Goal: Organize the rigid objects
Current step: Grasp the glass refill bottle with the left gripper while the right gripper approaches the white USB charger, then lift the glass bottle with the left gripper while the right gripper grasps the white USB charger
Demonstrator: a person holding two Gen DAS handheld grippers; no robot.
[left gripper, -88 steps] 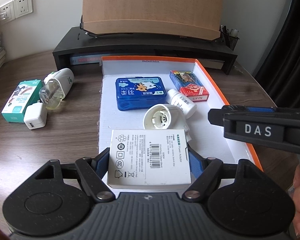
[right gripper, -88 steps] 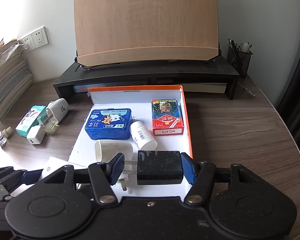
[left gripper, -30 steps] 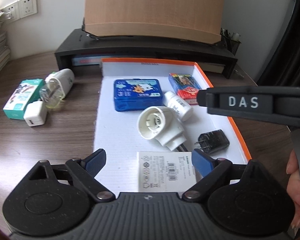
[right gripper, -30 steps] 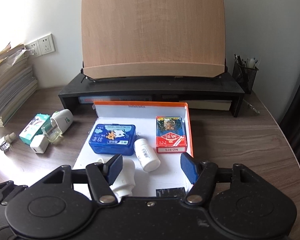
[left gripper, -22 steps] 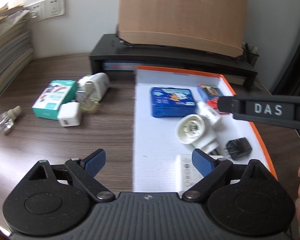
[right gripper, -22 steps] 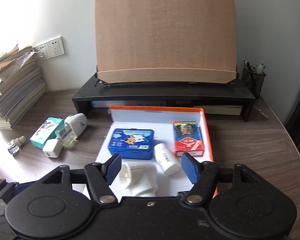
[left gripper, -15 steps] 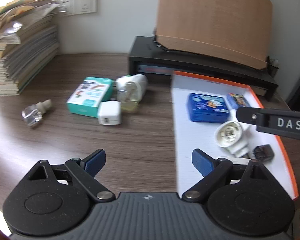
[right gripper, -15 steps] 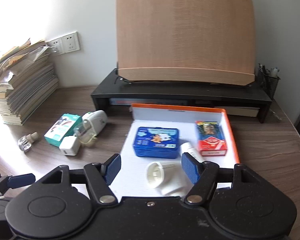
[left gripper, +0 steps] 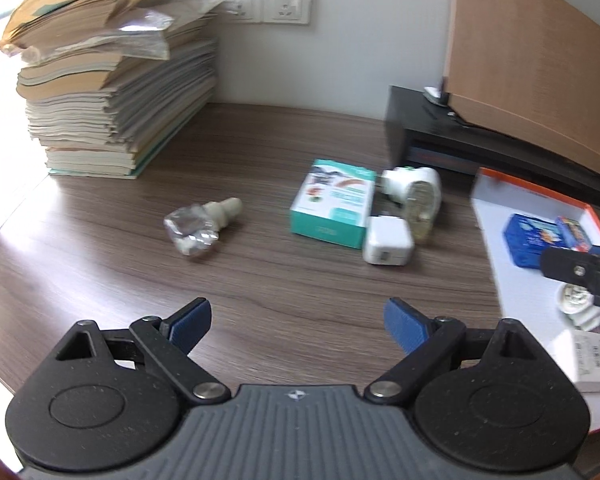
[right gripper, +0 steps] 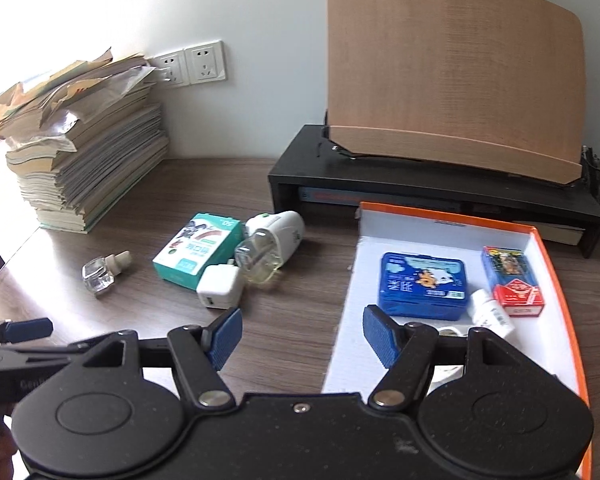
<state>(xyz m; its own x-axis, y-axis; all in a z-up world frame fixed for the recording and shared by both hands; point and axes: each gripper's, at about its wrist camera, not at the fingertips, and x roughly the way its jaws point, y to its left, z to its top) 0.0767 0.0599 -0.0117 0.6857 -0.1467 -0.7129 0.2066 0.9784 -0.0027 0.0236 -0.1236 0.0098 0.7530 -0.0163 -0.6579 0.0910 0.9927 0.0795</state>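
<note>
My left gripper [left gripper: 296,318] is open and empty over bare wood, short of a small glass bottle [left gripper: 196,226], a teal box [left gripper: 332,204], a white charger cube [left gripper: 387,240] and a white plug-in vaporizer [left gripper: 416,196]. Straddling the left edge of the orange-rimmed white tray [right gripper: 356,320], my right gripper [right gripper: 302,334] is also open and empty. The charger cube [right gripper: 220,286], teal box [right gripper: 198,252] and vaporizer [right gripper: 272,240] lie just beyond its left finger. In the tray are a blue tin [right gripper: 422,284], a red card pack [right gripper: 512,280] and a white pill bottle [right gripper: 490,314].
A tall stack of books [left gripper: 112,80] fills the back left corner below the wall sockets [right gripper: 196,64]. A black monitor stand [right gripper: 420,184] bearing a wooden board [right gripper: 452,92] runs behind the tray. A white box [left gripper: 590,360] and a white adapter [left gripper: 576,304] lie at the tray's near end.
The left gripper let go of the white box and the right of the black charger, both now in the tray. Both grippers then swung left toward the loose items on the table.
</note>
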